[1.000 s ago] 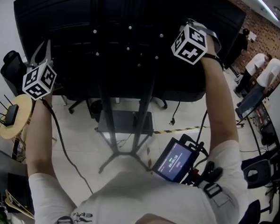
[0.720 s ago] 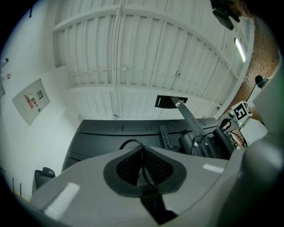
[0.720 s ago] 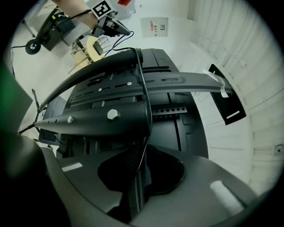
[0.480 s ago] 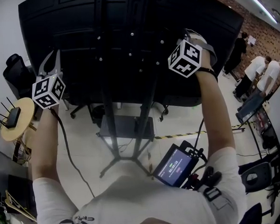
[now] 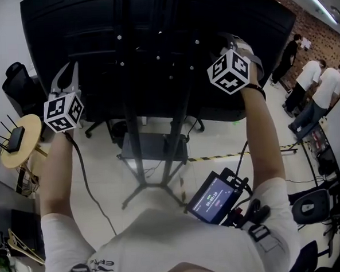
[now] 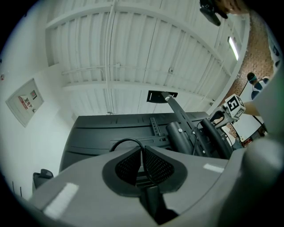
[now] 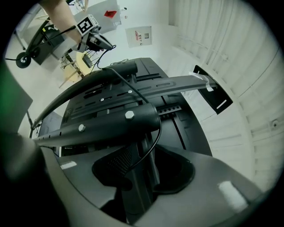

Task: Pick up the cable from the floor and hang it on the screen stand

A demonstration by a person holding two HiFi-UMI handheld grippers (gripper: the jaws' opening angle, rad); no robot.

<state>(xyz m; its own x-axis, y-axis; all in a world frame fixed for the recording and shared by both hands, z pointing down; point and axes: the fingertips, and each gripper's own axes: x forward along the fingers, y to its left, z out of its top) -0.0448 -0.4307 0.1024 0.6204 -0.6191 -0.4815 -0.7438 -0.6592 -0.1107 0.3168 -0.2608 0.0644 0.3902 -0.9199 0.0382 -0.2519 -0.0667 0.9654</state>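
A thin black cable [image 7: 153, 133] lies over the bolted tube [image 7: 102, 126] of the screen stand [image 5: 136, 134], behind the big black screen [image 5: 94, 28]. From the tube it drops between the jaws of my right gripper [image 7: 144, 170]. Those jaws have just been opening and stand apart, with the cable loose between them. My left gripper [image 6: 142, 153] is shut on a loop of the cable [image 6: 126, 142]. In the head view the left gripper [image 5: 67, 72] is at the screen's left edge. The right gripper [image 5: 233, 42] is up at the stand's right arm.
A round wooden table [image 5: 10, 156] with a router and a black chair [image 5: 14, 79] stand at the left. The stand's shelf [image 5: 153, 148] and legs are below the screen. Striped tape [image 5: 217, 156] marks the floor. People [image 5: 322, 83] stand at the far right.
In the head view my left gripper has shifted right and lower along the screen's edge. The right gripper has stayed at the stand's arm.
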